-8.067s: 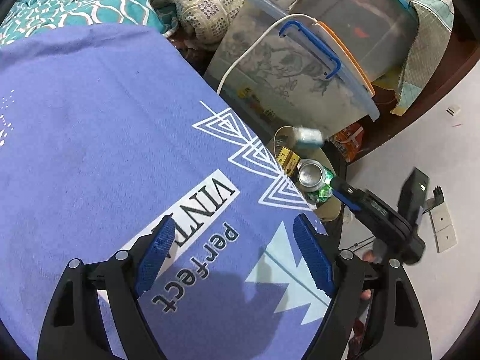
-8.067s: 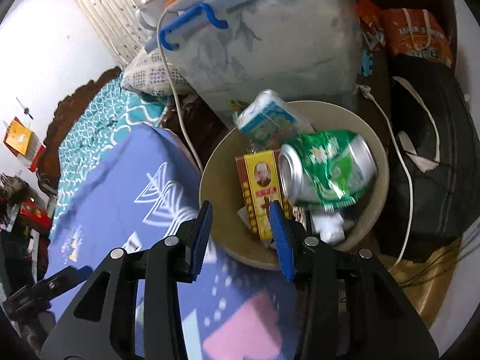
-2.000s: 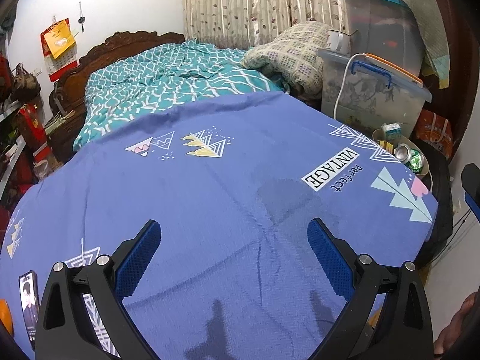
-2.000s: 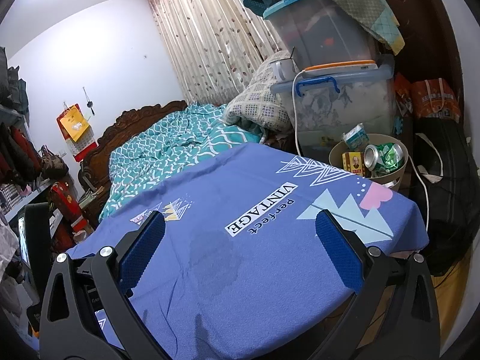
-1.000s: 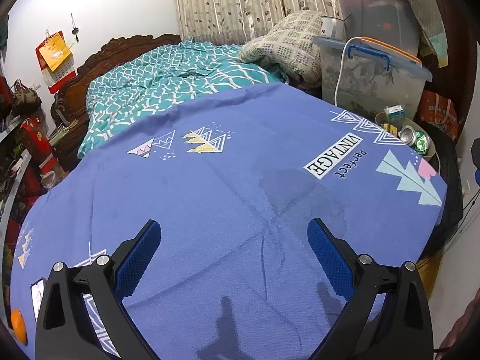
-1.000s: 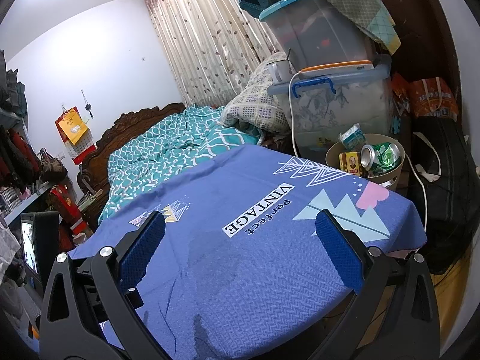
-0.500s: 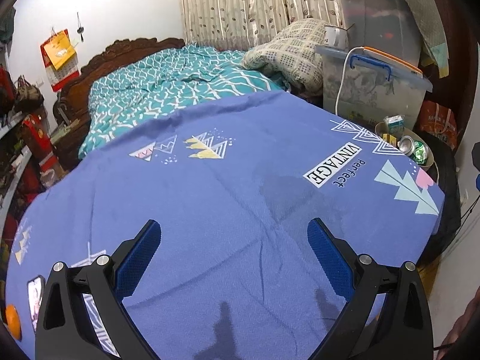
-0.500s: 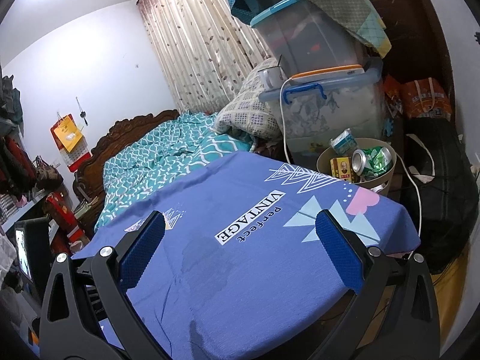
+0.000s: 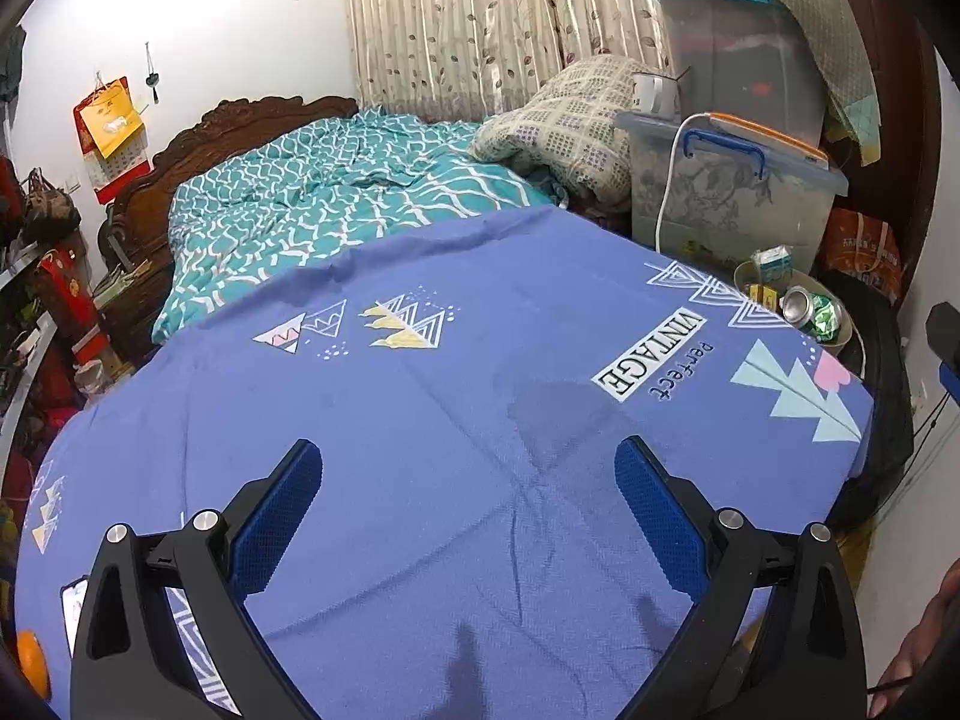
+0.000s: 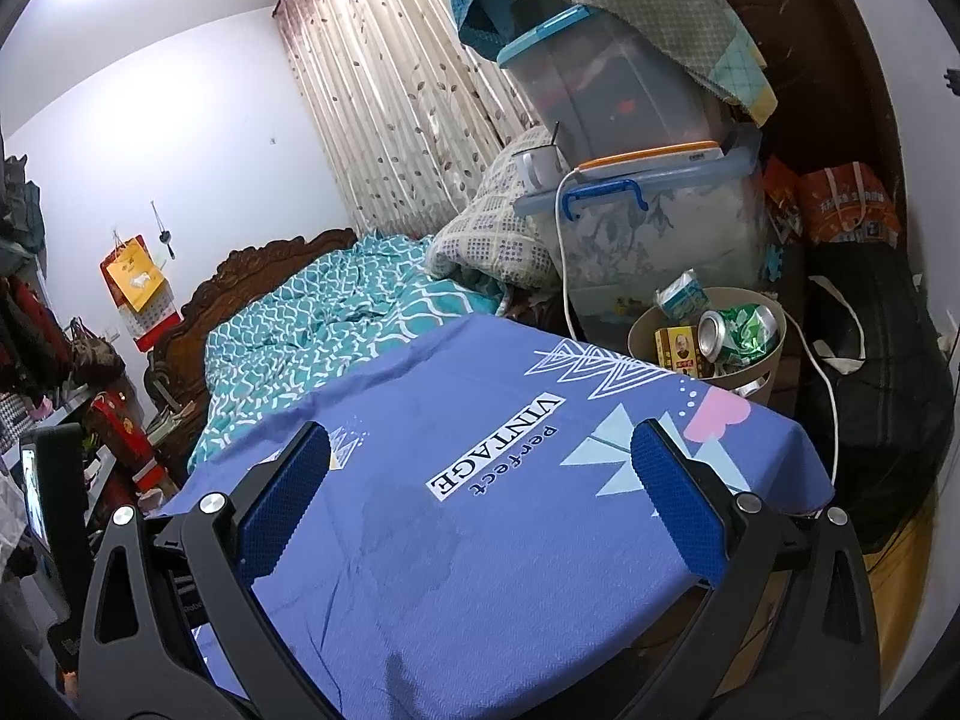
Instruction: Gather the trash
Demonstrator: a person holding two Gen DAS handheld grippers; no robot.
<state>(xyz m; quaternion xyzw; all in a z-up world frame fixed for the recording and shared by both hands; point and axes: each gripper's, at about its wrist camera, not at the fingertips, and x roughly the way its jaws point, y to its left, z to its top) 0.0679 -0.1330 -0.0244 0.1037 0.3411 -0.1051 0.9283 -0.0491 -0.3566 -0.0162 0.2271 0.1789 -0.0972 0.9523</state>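
Both grippers had pulled back from the bin since the earlier frames; left gripper (image 9: 468, 510) and right gripper (image 10: 480, 498) hovered over the near edge of the blue cloth (image 9: 450, 396), jaws wide apart, empty. Beyond its far right corner the bin (image 10: 762, 360) held a can (image 10: 735, 330), box (image 10: 681, 348) and carton (image 10: 684, 294), heaped above the rim; a knock could probably spill them.

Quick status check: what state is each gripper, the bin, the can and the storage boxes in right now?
left gripper: open, empty
right gripper: open, empty
trash bin: upright, full
green can: crushed, lying in the bin
lower storage box: lid on
upper storage box: lid on
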